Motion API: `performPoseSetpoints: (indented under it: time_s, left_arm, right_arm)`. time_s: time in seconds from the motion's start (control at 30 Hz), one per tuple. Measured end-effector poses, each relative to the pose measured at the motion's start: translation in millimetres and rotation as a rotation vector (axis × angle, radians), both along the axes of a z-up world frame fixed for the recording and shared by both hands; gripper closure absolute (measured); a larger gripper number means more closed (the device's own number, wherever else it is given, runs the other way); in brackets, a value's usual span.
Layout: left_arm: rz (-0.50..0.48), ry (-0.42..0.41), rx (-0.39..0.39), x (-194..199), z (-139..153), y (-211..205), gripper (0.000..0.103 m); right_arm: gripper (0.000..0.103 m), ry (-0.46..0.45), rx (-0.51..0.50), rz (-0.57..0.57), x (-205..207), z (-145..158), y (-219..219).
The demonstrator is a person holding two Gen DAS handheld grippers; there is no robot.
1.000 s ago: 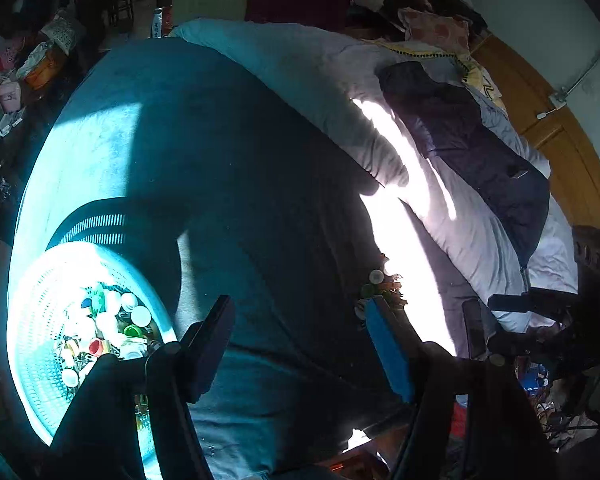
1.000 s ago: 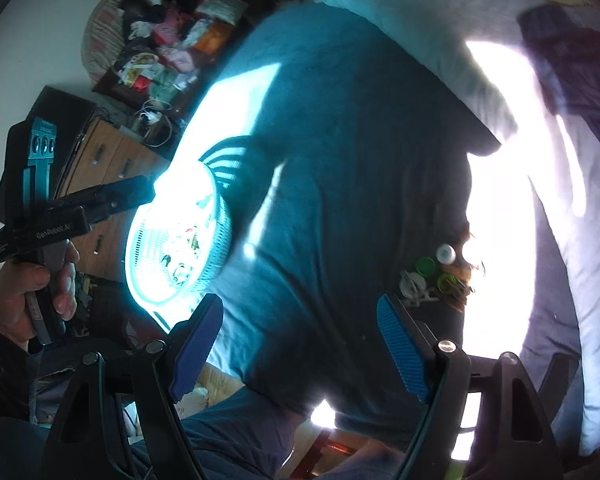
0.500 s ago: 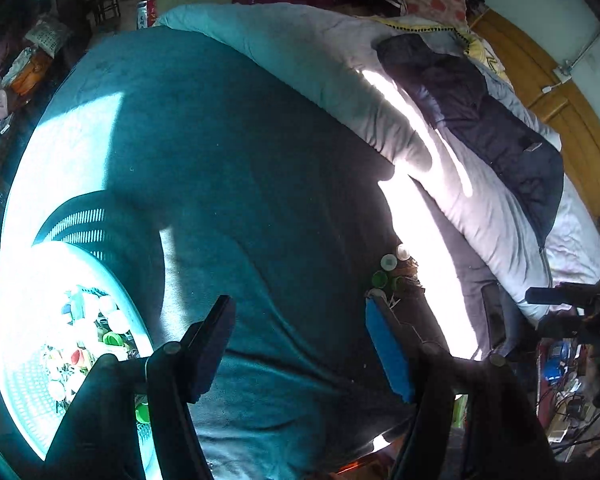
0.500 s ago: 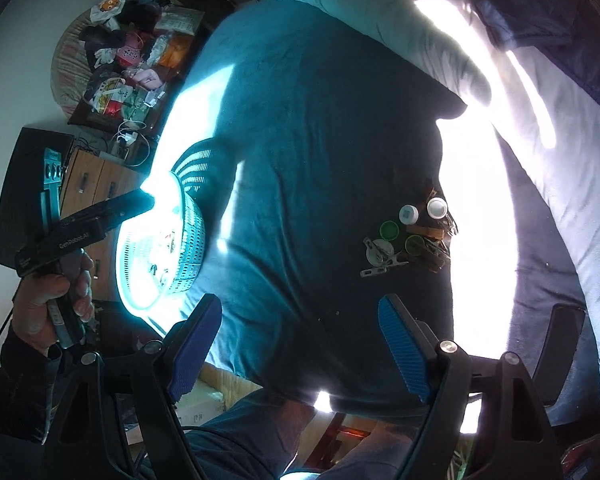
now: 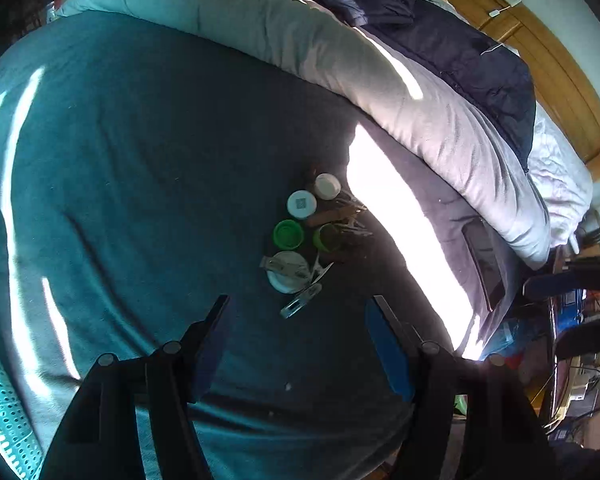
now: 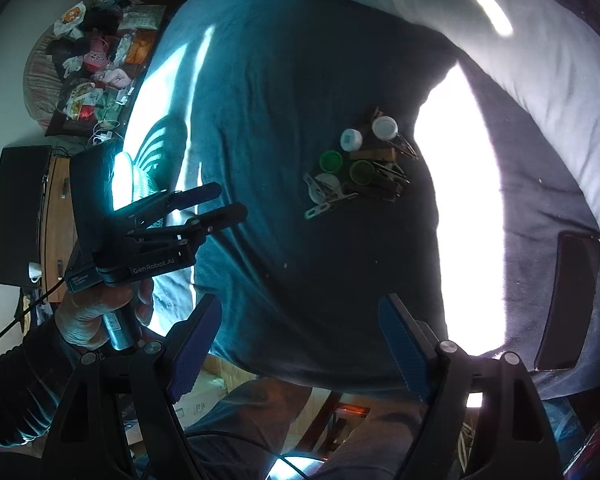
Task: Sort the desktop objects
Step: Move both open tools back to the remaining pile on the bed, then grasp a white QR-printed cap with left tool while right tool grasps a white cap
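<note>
Green and white caps [image 5: 288,234] and metal clips [image 5: 300,305] are seen clustered mid-frame on the blanket [image 5: 140,160]. Both the left gripper [image 5: 300,334] and right gripper [image 6: 300,334] are held released, empty.

Home bedroom. I'm working over a bed with a teal blanket [image 5: 148,168]; a pale rolled duvet [image 5: 340,64] lies along the blanket's far edge, a dark jacket [image 5: 460,52] on top of it. Wooden headboard [image 5: 556,80] behind the duvet. Left of the blanket: snack bags and clutter [image 6: 96,68], wooden drawers [image 6: 58,216]. Phone [image 6: 568,300] on the blanket's right side.
</note>
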State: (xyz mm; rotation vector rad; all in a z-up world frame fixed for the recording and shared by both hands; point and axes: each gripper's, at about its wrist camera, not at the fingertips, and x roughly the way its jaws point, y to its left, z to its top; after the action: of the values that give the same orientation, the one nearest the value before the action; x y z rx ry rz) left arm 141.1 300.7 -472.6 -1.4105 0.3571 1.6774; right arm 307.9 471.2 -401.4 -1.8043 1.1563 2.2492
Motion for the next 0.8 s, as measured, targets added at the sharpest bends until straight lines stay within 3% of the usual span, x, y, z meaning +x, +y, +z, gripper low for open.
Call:
performPoseSetpoints:
  time_s: [0.27,0.37,0.63,0.67,0.73,0.8]
  left_arm:
    - [0.003,0.047,-0.01,-16.0,-35.2,62.7,0.034]
    - [0.001,0.026,-0.019,-22.1,-53.3,81.7,0.041]
    - [0.034,0.014,-0.049,-27.7,-81.5,104.2,0.046]
    - [0.041,0.005,-0.055,-28.7,-85.7,104.7,0.048]
    - [0.039,-0.002,-0.083,-27.5,-92.9,105.9,0.072]
    - [0.03,0.016,-0.078,-23.6,-89.1,105.7,0.072]
  right_arm:
    - [0.023,0.008,-0.007,-0.096,33.5,-17.8,34.3]
    - [0.024,0.007,0.005,-0.118,43.1,-26.6,45.4]
    - [0.04,0.021,0.043,-0.141,46.6,-42.8,70.2]
    - [0.042,0.024,0.047,-0.14,44.2,-43.7,72.1]
    - [0.047,0.035,0.06,-0.136,40.7,-42.9,76.6]
    - [0.06,0.043,0.078,-0.126,35.6,-42.1,80.9]
